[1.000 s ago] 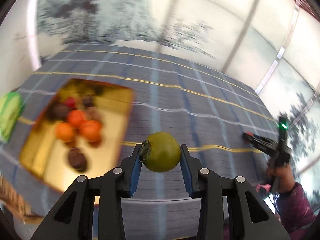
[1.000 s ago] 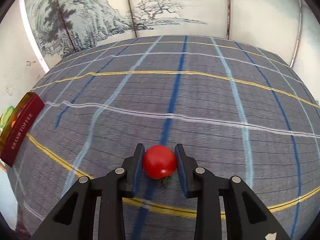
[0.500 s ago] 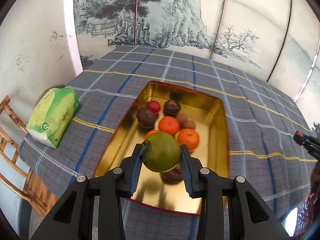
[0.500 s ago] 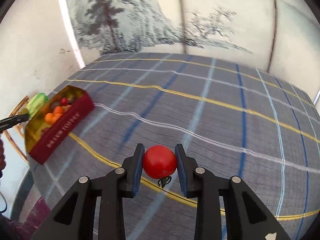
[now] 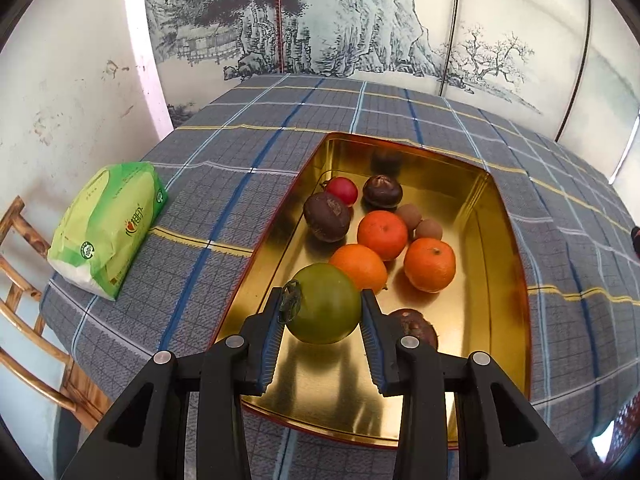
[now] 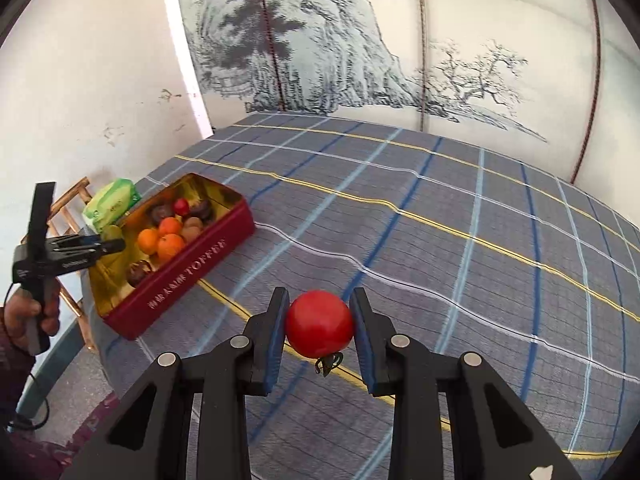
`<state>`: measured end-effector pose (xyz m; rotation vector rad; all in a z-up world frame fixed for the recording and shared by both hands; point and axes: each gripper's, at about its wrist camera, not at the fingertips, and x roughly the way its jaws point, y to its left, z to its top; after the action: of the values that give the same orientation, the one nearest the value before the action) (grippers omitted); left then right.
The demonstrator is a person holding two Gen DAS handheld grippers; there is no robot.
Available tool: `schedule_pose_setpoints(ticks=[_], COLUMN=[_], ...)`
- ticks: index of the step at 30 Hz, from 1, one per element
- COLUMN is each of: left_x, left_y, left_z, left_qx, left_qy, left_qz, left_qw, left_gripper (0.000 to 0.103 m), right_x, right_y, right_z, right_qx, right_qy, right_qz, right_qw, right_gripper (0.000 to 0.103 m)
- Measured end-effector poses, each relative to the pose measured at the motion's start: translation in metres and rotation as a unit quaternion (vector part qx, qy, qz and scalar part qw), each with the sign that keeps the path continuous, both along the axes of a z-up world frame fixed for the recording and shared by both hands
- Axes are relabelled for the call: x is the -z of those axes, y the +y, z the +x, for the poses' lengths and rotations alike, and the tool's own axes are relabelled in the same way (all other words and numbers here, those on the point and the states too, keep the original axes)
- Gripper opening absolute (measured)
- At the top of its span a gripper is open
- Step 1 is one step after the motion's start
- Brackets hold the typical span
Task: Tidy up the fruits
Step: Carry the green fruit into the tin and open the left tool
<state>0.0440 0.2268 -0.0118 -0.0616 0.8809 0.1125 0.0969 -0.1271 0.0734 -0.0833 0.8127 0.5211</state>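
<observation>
A green tomato (image 5: 324,303) is clamped between the pads of the left gripper (image 5: 322,312), stalk end turned toward the left pad, and is held over the near part of the open tin (image 5: 516,280). In the tin, three oranges (image 5: 382,229) are grouped at the middle, one of them half hidden behind the green tomato. Two brown fruits (image 5: 327,216) and a small red fruit (image 5: 342,191) are seen toward the far end, two little tan ones (image 5: 428,229) are tucked beside the oranges, and another dark fruit (image 5: 416,330) is partly covered by the right finger (image 5: 374,344).

Over on the other side, a red tomato (image 6: 320,323) is gripped by the right gripper (image 6: 320,330), pads pressed on both flanks, stalk hanging below. It is held above the checked cloth (image 6: 440,220), well apart from the tin (image 6: 188,276), which is seen at the left of that view with its red wall lettered TOFFEE. The left gripper (image 6: 105,243) is seen there too, held by a hand (image 6: 30,316), its tip over the tin's far-left side; what it grips is too small to be made out in that view.

A green packet (image 5: 106,226) is laid on the cloth just beyond the tin's left side, near the table edge. A wooden chair (image 5: 24,320) is glimpsed past that edge. A painted mountain screen (image 5: 320,20) is stood behind the table.
</observation>
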Motion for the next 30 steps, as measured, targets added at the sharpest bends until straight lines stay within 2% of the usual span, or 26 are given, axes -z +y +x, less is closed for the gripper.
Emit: schedule_pose_setpoints(ticks=[17,30], left_x=[0.007,-0.002], left_y=[-0.003,-0.001], left_z=[0.006,0.006], left_qx=[0.003,-0.002], left_qy=[-0.003,-0.023], left_qz=[0.018,0.031], left_qw=[0.9998,0.9993], left_gripper=[0.038,0.039], right_x=[-0.001,-0.006], right_y=[0.036,0.064], right_z=[-0.004,-0.011], right_qx=[-0.037,-0.071], right_qy=[0.01,0.009], right_qz=[0.006,0.014], right_qw=[0.999,0.997], right_gripper=[0.029,0.029])
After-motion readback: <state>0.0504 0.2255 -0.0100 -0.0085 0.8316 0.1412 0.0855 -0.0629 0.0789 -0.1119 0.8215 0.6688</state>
